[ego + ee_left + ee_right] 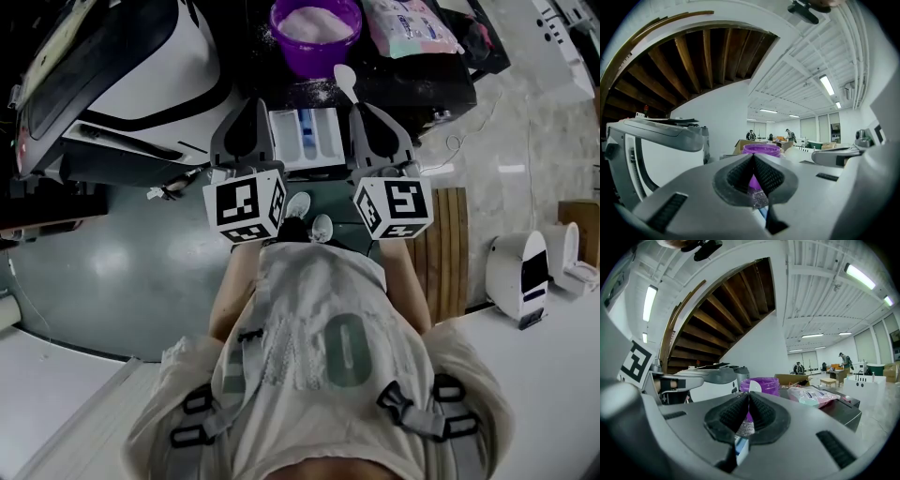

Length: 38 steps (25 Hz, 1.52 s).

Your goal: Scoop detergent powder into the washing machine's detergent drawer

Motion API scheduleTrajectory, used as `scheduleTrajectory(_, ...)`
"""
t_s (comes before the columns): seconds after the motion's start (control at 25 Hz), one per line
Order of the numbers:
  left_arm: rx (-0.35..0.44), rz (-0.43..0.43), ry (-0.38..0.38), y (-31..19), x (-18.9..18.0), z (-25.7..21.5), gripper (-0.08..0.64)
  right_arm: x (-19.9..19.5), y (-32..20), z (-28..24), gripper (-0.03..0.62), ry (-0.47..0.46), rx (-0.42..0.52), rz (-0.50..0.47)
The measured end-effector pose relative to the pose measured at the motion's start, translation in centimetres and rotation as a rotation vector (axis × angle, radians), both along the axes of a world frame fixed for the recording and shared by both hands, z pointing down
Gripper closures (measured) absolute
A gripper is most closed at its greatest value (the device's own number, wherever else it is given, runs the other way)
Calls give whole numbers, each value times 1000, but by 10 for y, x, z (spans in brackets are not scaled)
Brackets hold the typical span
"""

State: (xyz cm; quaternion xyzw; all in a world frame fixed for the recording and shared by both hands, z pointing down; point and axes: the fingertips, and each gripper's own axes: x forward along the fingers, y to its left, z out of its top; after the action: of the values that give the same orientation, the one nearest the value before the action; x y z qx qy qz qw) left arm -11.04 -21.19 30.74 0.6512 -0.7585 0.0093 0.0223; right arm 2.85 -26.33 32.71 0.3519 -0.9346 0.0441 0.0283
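Observation:
A purple tub [314, 28] of white detergent powder stands on a black platform [422, 89], with spilled powder around it. A white scoop [345, 79] lies just in front of the tub. The white detergent drawer [305, 139] with a blue insert is pulled out below them. My left gripper [250, 103] is at the drawer's left side and my right gripper [362, 106] at its right; both are shut and hold nothing. The left gripper view has its jaws [753, 156] closed in front of the tub [761, 149]. Past the right gripper [749, 394] I see the tub [764, 384] and scoop [754, 386].
The washing machine [122, 75] with its dark door stands at the left. A pink packet [409, 25] lies on the platform right of the tub. A wooden mat [450, 246] and a white appliance [520, 277] are at the right. People stand far off in the hall.

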Motion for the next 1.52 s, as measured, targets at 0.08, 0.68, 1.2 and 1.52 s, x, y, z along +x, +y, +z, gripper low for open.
scheduleTrajectory(0.08, 4, 8, -12, -6, -5, -6, 540, 1, -7, -13, 584, -6, 6, 12)
scheduleTrajectory(0.68, 12, 61, -9, -61, -31, -14, 540, -45, -103, -67, 583, 193, 66, -100)
scheduleTrajectory(1.2, -44, 61, -9, -111, -74, 15, 540, -90, -150, -26, 583, 434, -122, -249)
scheduleTrajectory(1.52, -43, 59, -52, -133, -89, 11, 540, -94, -163, -20, 583, 530, -227, -289)
